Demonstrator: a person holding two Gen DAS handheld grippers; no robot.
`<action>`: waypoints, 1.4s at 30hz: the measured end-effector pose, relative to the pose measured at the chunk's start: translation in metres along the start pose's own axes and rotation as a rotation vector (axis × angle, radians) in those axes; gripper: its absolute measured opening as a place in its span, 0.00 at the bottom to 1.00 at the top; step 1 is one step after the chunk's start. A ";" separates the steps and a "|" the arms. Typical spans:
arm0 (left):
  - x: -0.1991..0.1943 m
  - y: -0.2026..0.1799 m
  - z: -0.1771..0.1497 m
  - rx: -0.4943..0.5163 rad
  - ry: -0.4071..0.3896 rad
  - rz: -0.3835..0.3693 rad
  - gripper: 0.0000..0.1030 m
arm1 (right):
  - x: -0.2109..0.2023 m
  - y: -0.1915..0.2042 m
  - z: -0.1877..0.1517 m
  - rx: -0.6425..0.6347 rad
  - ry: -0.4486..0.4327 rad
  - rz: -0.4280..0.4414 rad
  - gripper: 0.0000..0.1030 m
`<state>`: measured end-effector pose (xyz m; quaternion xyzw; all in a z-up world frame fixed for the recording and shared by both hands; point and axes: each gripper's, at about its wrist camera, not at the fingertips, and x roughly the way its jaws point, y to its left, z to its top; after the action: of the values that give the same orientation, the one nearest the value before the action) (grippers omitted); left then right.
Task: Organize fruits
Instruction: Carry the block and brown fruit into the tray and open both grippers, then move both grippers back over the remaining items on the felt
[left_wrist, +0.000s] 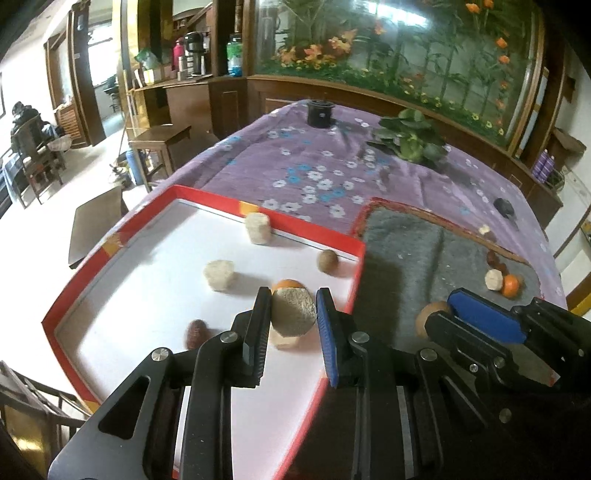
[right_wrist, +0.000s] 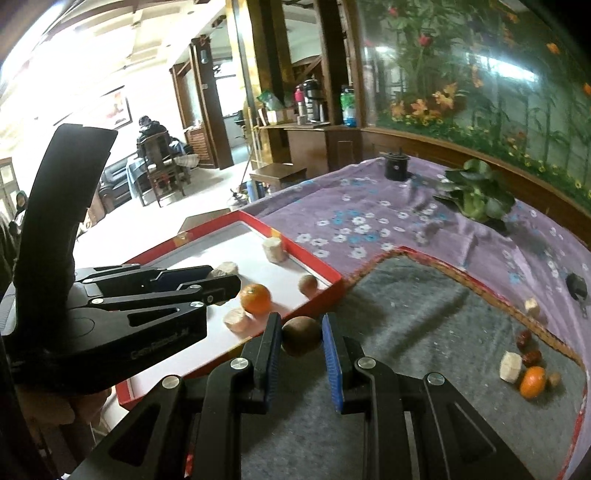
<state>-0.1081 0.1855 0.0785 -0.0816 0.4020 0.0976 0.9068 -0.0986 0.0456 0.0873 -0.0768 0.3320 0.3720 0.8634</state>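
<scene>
Pale chunk (left_wrist: 294, 312) clamped in left gripper (left_wrist: 293, 314) above red tray (left_wrist: 207, 195). Brown fruit (right_wrist: 301, 335), possibly a longan, clamped in right gripper (right_wrist: 300, 338) over grey mat (right_wrist: 424, 314). Beyond the right gripper's fingers, several pieces (right_wrist: 532, 380) remain unsorted.

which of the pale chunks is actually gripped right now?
The pale chunk clamped in the left gripper, above the red tray; the other chunks lie loose.
</scene>
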 end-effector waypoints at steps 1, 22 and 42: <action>0.000 0.004 0.001 -0.005 -0.002 0.007 0.23 | 0.003 0.004 0.002 -0.008 0.004 0.004 0.21; 0.030 0.112 0.003 -0.194 0.057 0.126 0.23 | 0.066 0.060 0.016 -0.087 0.104 0.164 0.21; 0.044 0.104 -0.001 -0.217 0.097 0.088 0.55 | 0.084 0.064 -0.004 -0.079 0.134 0.203 0.33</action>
<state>-0.1057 0.2908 0.0380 -0.1660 0.4358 0.1763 0.8668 -0.1031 0.1395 0.0388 -0.1014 0.3803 0.4643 0.7934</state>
